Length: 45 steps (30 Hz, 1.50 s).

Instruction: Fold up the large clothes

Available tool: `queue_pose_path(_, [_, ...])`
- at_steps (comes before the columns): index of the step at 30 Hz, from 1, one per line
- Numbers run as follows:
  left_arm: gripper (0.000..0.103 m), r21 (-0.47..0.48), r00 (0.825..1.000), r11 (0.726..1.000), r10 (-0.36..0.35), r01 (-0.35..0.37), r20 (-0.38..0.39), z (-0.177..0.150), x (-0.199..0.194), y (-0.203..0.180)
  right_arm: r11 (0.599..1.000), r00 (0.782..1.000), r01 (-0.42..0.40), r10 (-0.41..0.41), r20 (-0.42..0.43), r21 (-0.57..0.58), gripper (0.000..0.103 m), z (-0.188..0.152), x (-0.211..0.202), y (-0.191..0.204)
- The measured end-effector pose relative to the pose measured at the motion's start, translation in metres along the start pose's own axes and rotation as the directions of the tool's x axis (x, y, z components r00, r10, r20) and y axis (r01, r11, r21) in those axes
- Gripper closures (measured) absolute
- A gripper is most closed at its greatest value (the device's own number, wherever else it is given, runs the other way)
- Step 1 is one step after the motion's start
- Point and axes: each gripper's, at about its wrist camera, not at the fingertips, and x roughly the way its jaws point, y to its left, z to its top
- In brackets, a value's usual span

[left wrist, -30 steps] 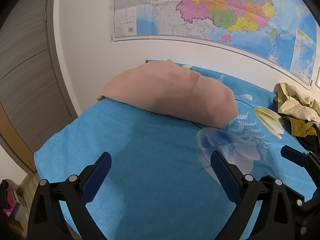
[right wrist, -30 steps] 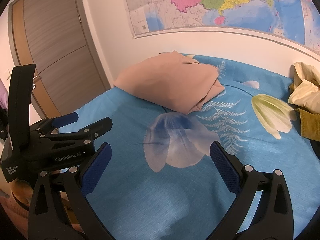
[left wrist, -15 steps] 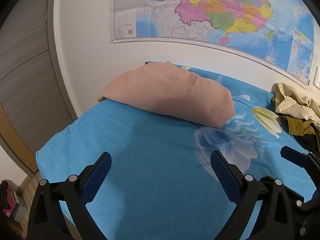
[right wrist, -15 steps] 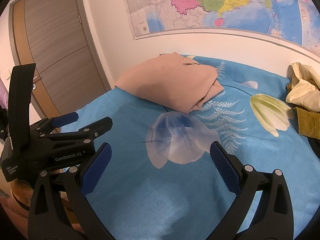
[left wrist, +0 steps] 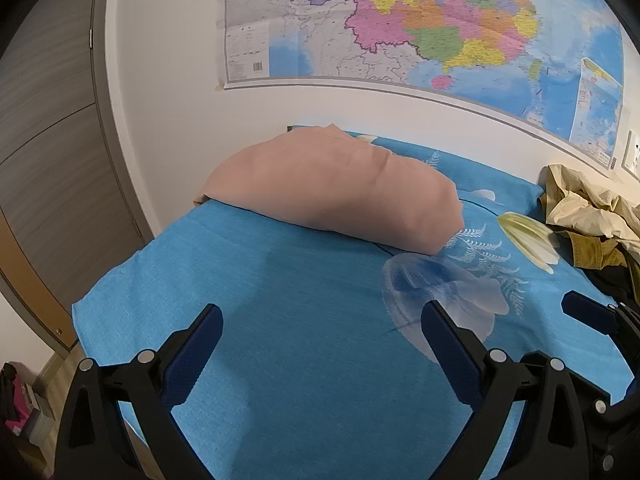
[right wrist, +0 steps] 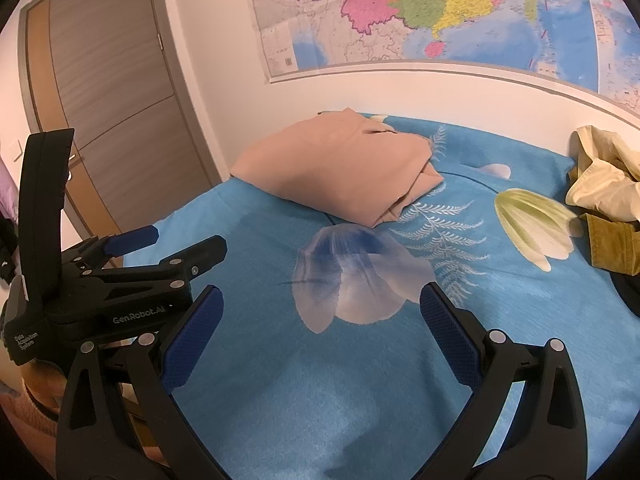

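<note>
A folded peach garment (left wrist: pixel 332 188) lies at the far left of the blue floral bed sheet (left wrist: pixel 304 320), near the wall; it also shows in the right wrist view (right wrist: pixel 340 168). A crumpled pile of cream and olive clothes (left wrist: pixel 588 216) lies at the far right, also in the right wrist view (right wrist: pixel 604 200). My left gripper (left wrist: pixel 320 344) is open and empty, above the sheet's near part. My right gripper (right wrist: pixel 320 332) is open and empty, above the sheet. The left gripper's body (right wrist: pixel 120 280) shows at the left of the right wrist view.
A large wall map (left wrist: pixel 420 28) hangs above the bed. A wooden door (right wrist: pixel 108 100) stands to the left. The bed's left edge (left wrist: pixel 104 284) drops to the floor, where small items (left wrist: pixel 20 408) lie.
Both views have shifted slightly; the clothes pile at the right shows a bit more in the left wrist view. Both grippers stay open and empty.
</note>
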Motion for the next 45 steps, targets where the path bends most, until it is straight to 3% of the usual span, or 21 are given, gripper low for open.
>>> queue_pose_path(33, [0.007,0.001,1.000,1.000,0.008,-0.008,-0.007,-0.002,0.003,-0.001,1.000,1.000,0.000,0.000,0.000,0.001,0.006,0.000,0.000,0.001])
queue_pose_path(40, [0.007,0.029,0.999,0.999,0.022,-0.023,0.023,-0.004,0.002,-0.005,1.000,1.000,0.000,0.000,-0.003,0.012,0.006,-0.002,0.001,-0.003])
queue_pose_path(45, [0.007,0.018,1.000,1.000,0.011,-0.011,-0.018,-0.003,0.009,-0.007,1.000,1.000,0.001,-0.001,-0.006,0.017,0.006,-0.004,0.002,-0.006])
